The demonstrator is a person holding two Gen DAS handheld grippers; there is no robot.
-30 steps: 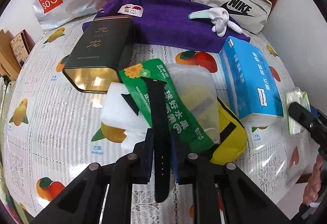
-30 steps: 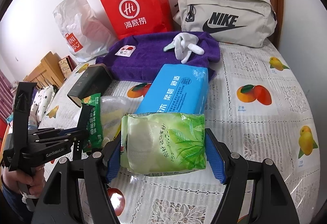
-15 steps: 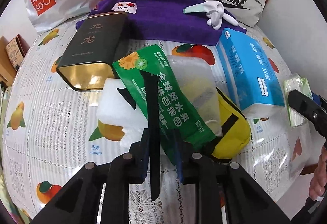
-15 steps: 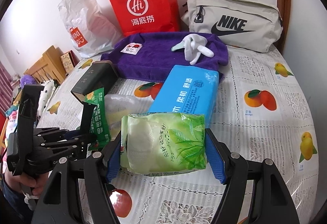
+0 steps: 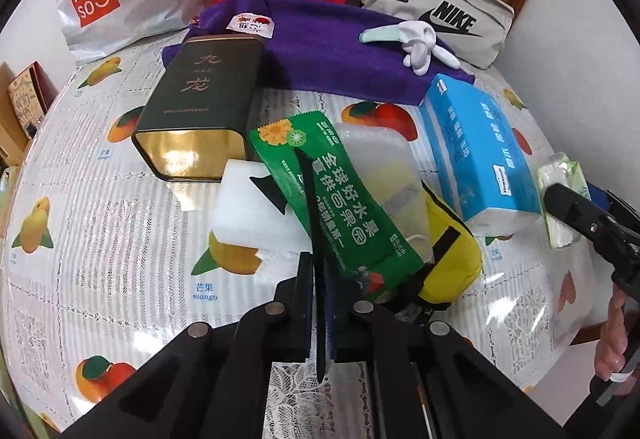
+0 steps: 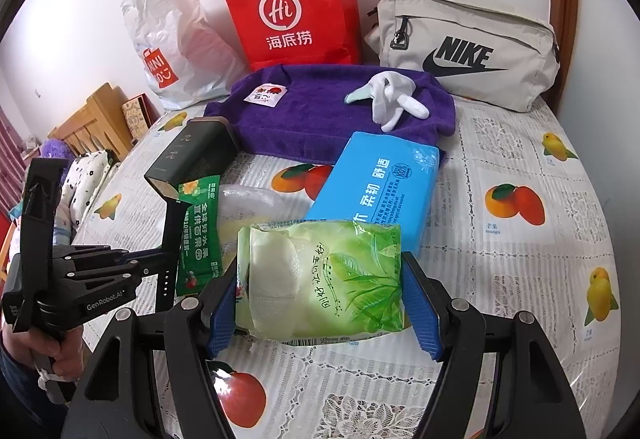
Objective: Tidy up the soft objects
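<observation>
A black strap (image 5: pixel 310 207), lying over the green snack packet (image 5: pixel 340 207) in the pile at mid surface (image 5: pixel 100 223), is pinched in the left tool (image 5: pixel 318 303), whose jaws have shut on it. The right tool (image 6: pixel 320 303), part open, clasps a green tissue pack (image 6: pixel 324 279) near the front edge. Both are grasped; next, I judge, comes lifting each clear without dragging the packet.
</observation>
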